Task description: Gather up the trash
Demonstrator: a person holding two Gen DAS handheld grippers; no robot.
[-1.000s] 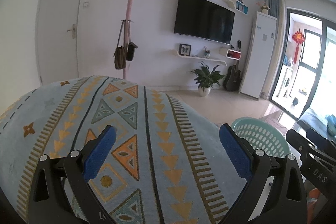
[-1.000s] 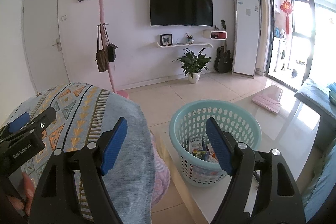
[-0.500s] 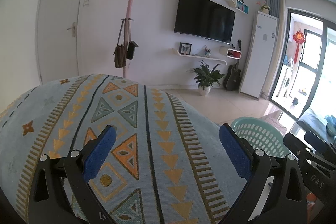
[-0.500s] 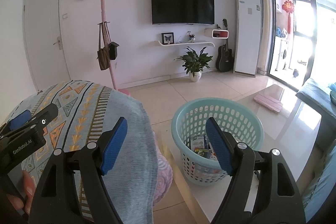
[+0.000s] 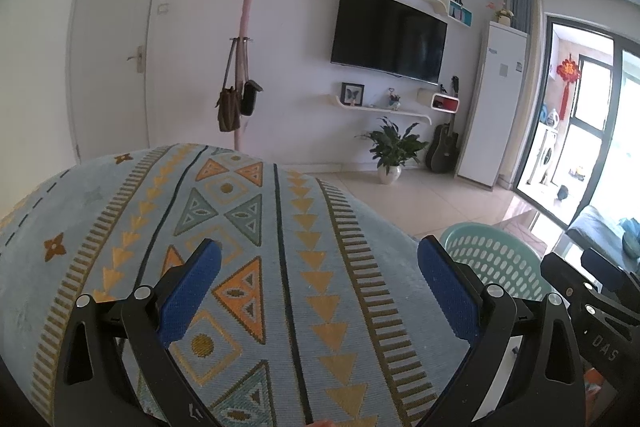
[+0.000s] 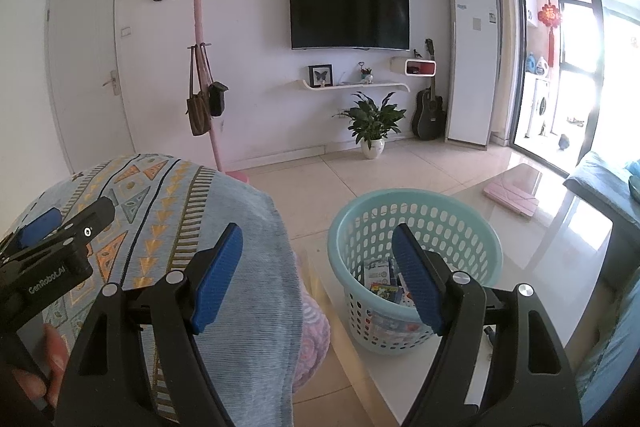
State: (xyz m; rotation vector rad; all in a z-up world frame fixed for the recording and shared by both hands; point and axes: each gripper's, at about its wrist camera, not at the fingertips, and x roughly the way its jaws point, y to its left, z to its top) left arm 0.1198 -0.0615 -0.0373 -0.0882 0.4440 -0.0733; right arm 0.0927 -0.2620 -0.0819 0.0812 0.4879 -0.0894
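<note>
Trash (image 6: 386, 285) lies as a small heap of printed packets in the bottom of one pale teal basket (image 6: 456, 215).

From my left wrist camera, my left gripper (image 5: 318, 287) hangs spread wide with nothing between its two blue pads (image 5: 190, 291), over one patterned cushion (image 5: 248, 227) that fills the frame from 6 to 9 o'clock. Only the basket's (image 5: 492, 251) rim and perforated wall show, at 4 o'clock just beyond my right-hand pad; its contents are hidden from here. My right gripper (image 5: 600, 291) pokes in at the 4 o'clock edge, beside the basket. Against a second ago, the cushion sits a little lower in view and the right gripper has slid slightly toward centre.

From my right wrist camera, my right gripper (image 6: 316, 275) is likewise spread, holding nothing. The basket stands on one glossy white table (image 6: 568, 247), straight ahead at 5 o'clock, and the trash shows just left of my right-hand pad (image 6: 416, 279). I cannot count the packets exactly; several overlap. The cushion (image 6: 224, 227) bulges at 8 o'clock, and my left gripper (image 6: 56, 231) reaches in at 9 o'clock above it; I cannot tell its spread from this side. Since a second ago, the basket has shifted a touch lower and nearer.
</note>
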